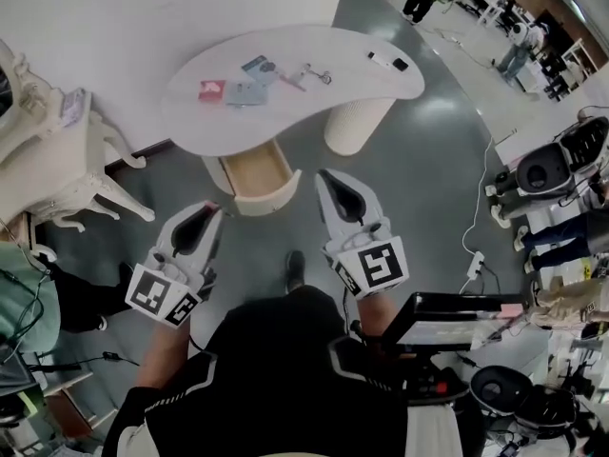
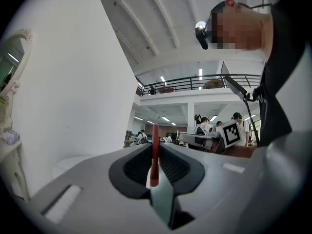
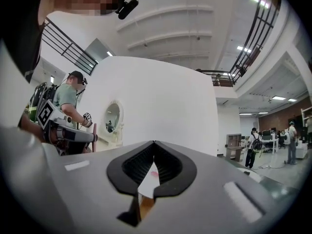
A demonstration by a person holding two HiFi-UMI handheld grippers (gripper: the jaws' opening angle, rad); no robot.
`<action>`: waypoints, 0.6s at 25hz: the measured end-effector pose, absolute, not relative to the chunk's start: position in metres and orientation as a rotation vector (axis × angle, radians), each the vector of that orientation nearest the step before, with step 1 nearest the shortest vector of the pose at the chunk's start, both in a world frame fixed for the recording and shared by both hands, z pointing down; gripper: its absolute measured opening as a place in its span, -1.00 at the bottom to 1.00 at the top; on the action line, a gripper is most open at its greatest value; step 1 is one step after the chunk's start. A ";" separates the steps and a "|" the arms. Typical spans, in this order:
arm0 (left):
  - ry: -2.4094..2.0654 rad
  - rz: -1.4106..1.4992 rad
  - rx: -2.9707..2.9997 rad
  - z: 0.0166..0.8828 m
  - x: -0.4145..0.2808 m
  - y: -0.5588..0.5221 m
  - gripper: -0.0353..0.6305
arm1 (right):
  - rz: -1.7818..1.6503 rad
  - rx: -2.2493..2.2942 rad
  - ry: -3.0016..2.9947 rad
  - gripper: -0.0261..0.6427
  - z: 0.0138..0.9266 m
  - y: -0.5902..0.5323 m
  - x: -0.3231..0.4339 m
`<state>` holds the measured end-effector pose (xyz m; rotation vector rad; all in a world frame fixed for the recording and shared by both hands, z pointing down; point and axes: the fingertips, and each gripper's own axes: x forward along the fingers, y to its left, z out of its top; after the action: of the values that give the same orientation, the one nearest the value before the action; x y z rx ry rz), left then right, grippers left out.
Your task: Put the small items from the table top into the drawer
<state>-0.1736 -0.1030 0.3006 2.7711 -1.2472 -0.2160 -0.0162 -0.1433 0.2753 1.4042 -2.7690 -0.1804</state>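
Right gripper (image 3: pixel 153 143): jaws together, tips touching.
Wall (image 3: pixel 165 91): white, oval mirror (image 3: pixel 113 121) at left.
Left edge: person (image 3: pixel 68 99) in green shirt.

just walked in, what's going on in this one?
A person stands a little back from the white table, a gripper in each hand. Small items lie on its top, and the drawer beneath is open. The left gripper looks closed on a thin red strip that I can't identify. The right gripper has its jaws shut, empty.

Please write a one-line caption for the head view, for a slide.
Person with left gripper and right gripper facing a white table of small items, its drawer open.
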 end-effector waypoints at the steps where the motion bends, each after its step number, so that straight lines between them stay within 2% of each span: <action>1: -1.246 -0.213 2.780 0.298 -0.167 -0.111 -0.76 | -0.185 1.409 -2.772 -0.91 0.274 -0.153 -0.010; 15: -1.224 -0.164 2.823 0.283 -0.089 -0.220 -0.76 | -0.107 1.371 -2.843 -0.91 0.276 -0.254 0.051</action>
<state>-0.0893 -0.2200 0.2834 2.8231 -1.2237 -0.1638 0.0510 -0.2537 0.2760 1.3709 -2.8427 -0.1070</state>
